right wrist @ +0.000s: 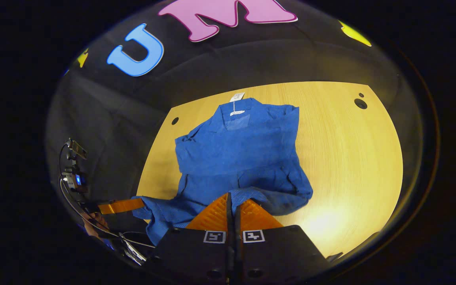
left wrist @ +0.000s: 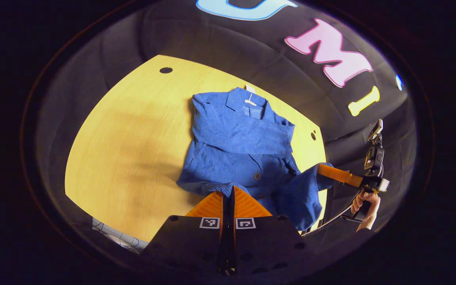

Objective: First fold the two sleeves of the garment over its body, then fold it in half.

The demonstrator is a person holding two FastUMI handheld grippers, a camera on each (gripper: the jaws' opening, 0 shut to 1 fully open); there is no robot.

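Note:
A blue corduroy garment (left wrist: 240,138) (right wrist: 240,154) lies on the yellow wooden table (left wrist: 133,130) (right wrist: 350,150), collar at the far side, with a sleeve folded across its chest. In the left gripper view my left gripper (left wrist: 231,192) is shut on the near hem, fabric bunched over its tips. Off to the right, my right gripper (left wrist: 323,171) holds the hem's other corner raised off the table. In the right gripper view the right gripper (right wrist: 231,196) is shut on the hem, and the left gripper (right wrist: 139,205) pinches the corner at the left.
A white tag (left wrist: 250,102) (right wrist: 236,113) hangs at the collar. A hand (left wrist: 364,202) holds the right gripper's handle beyond the table's right edge. Small round holes (left wrist: 166,70) (right wrist: 360,103) mark the table's far corners. Bare wood spreads left of the garment in the left gripper view.

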